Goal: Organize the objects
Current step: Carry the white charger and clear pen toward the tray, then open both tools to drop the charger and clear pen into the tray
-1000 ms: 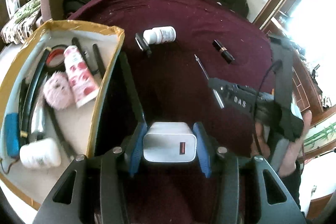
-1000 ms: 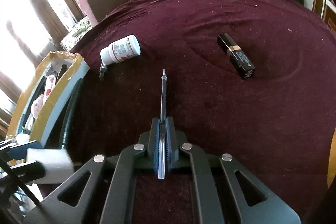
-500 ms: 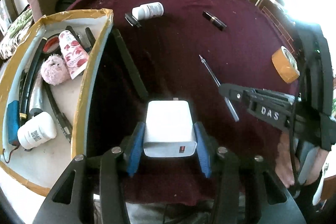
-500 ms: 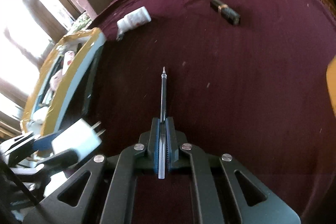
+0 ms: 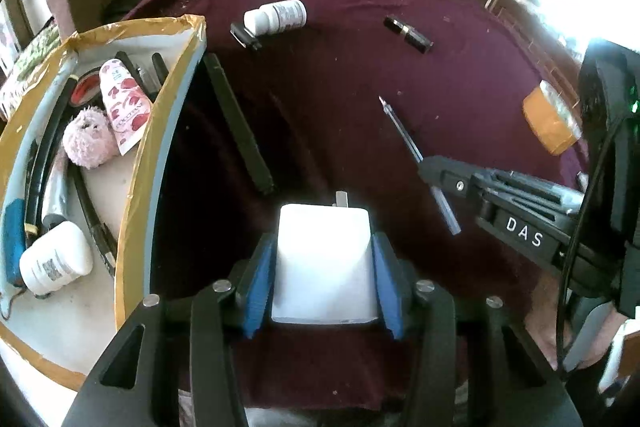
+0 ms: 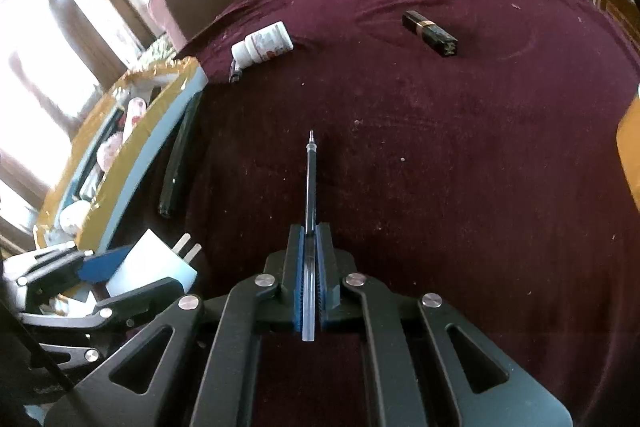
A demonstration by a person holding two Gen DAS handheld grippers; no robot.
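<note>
Meanwhile, left gripper (image 5: 324, 263) blue jaws clamp a smooth white boxy charger (image 5: 325, 263) at lower centre over maroon velvety cloth (image 6: 440, 147); right gripper (image 6: 311, 267) jaws pinch a slim pen refill (image 6: 310, 183).

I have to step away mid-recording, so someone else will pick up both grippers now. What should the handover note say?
Left gripper: shut on the white charger, held above the maroon cloth, prongs pointing away.
Right gripper: shut on the pen refill, tip forward, also off the cloth.
Cardboard box, on the left, already holds a floral tube, pink pompom, white jar and more.
Left to do: drop charger and refill into the box, then probably collect the pill bottle, lipstick, black bar and tape roll still on the cloth.
</note>
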